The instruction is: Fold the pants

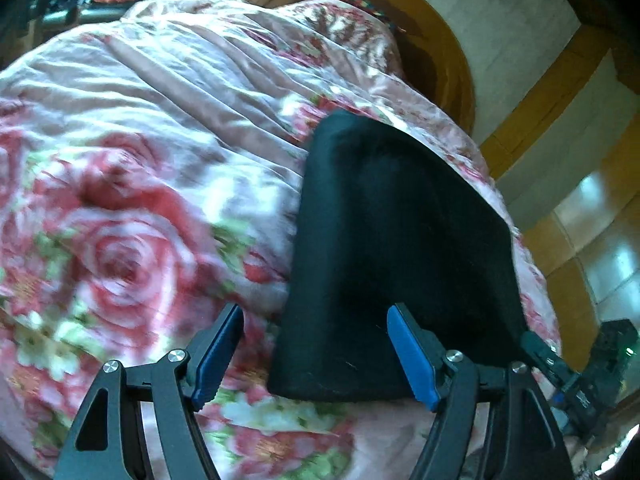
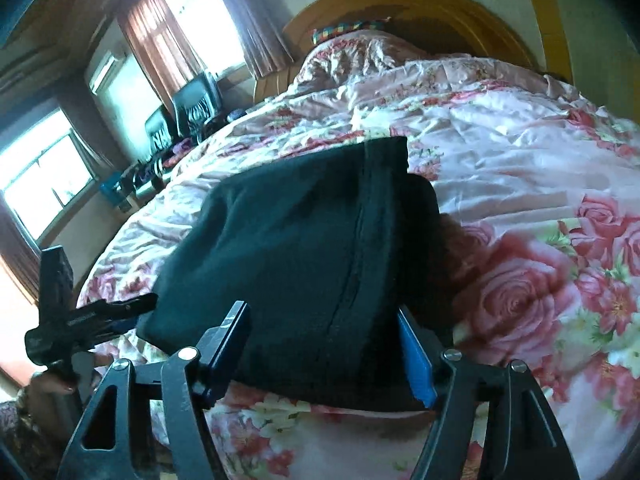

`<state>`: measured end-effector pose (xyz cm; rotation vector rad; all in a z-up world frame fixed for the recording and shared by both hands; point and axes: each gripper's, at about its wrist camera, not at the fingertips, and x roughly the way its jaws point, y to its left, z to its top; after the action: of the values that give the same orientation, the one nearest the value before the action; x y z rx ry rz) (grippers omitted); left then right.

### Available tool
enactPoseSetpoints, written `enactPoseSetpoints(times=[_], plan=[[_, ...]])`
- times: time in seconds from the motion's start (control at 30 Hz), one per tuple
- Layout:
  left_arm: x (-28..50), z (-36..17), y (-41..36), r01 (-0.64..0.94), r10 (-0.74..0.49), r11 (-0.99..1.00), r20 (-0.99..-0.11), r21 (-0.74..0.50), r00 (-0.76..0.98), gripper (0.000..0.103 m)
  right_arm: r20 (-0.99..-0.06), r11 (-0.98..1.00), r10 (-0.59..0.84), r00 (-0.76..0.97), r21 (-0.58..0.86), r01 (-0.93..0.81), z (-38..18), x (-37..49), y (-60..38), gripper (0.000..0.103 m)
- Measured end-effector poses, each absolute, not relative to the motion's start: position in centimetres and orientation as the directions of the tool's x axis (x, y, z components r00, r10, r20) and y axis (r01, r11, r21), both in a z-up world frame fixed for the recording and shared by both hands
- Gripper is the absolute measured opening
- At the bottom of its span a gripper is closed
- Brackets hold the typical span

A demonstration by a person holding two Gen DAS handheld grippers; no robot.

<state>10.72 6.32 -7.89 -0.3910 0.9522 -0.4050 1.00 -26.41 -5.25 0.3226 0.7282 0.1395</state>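
Your dark pants [image 2: 304, 264] lie folded into a compact block on the near part of the floral quilt [image 2: 520, 168]. Your left gripper [image 1: 316, 356] and right gripper [image 2: 324, 354] stand released, gripping nothing. The cloth looks soft, light and floppy; pinch all layers at the near corners.

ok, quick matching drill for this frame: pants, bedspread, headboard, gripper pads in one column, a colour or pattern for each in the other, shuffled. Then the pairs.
Things:
1. folded pants
2. bedspread
3. headboard
4. gripper pads

Colour or pattern:
A. blue
B. pink with rose print
C. black
D. orange-brown wood

Pairs: 1-C, 2-B, 3-D, 4-A
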Motion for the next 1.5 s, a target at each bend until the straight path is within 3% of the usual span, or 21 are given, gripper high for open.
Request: enactPoseSetpoints(times=[0.07,0.13,0.17,0.2,0.33,0.4,0.47,0.53,0.7,0.9,1.03,1.23,1.5], plan=[[10.5,-7.9,5.5,0.19,-0.5,0.859,-0.704,-0.474,0.504,0.075,-0.636,0.936,0.227,0.738,0.352,0.015,-5.5,1.2,-27.0,0.066],[9.9,-7.5,4.7,0.224,-0.487,0.87,-0.699,-0.439,0.523,0.072,-0.651,0.931,0.221,0.726,0.363,0.043,-5.8,1.5,-27.8,0.036],[9.8,-7.4,4.5,0.231,-0.482,0.874,-0.7,-0.428,0.526,0.071,-0.642,0.918,0.254,0.723,0.396,0.029,-5.8,1.6,-28.2,0.024],[9.6,-7.2,4.2,0.234,-0.473,0.879,-0.702,-0.415,0.532,0.071,-0.624,0.898,0.287,0.727,0.44,0.023,-5.7,1.7,-28.7,0.019],[8.8,-6.3,3.2,0.282,-0.493,0.87,-0.684,-0.405,0.538,0.07,-0.559,0.866,0.286,0.778,0.499,0.04,-4.5,1.4,-30.3,0.018],[8.3,-6.1,2.2,0.309,-0.459,0.888,-0.699,-0.34,0.549,0.07,-0.579,0.88,0.281,0.765,0.473,0.034,-4.6,1.7,-30.2,0.018],[8.2,-6.4,1.7,0.323,-0.427,0.901,-0.715,-0.289,0.553,0.07,-0.622,0.877,0.29,0.727,0.478,0.059,-5.7,2.2,-30.3,0.021],[8.6,-6.7,2.2,0.314,-0.437,0.897,-0.72,-0.31,0.539,0.074,-0.599,0.836,0.329,0.731,0.544,0.07,-6.2,2.1,-31.1,0.027],[10.3,-7.0,5.1,0.232,-0.507,0.859,-0.689,-0.457,0.518,0.075,-0.529,0.85,0.234,0.816,0.519,0.092,-4.6,0.8,-32.7,0.073],[11.8,-7.5,6.0,0.247,-0.568,0.819,-0.666,-0.518,0.484,0.075,-0.6,0.795,0.329,0.729,0.593,0.129,-7.8,2.9,-33.9,0.073],[13.5,-8.2,6.0,0.275,-0.629,0.775,-0.648,-0.569,0.43,0.075,-0.557,0.701,0.42,0.716,0.7,0.134,-9.5,3.5,-34.6,0.073],[15.9,-9.9,6.6,0.236,-0.723,0.686,-0.608,-0.688,0.327,0.08,-0.552,0.705,0.441,0.708,0.701,0.108,-10.1,5.0,-33.9,0.073],[15.7,-10.2,5.6,0.266,-0.743,0.666,-0.591,-0.697,0.314,0.082,-0.509,0.665,0.48,0.715,0.742,0.082,-10.5,4.2,-34.2,0.072]])
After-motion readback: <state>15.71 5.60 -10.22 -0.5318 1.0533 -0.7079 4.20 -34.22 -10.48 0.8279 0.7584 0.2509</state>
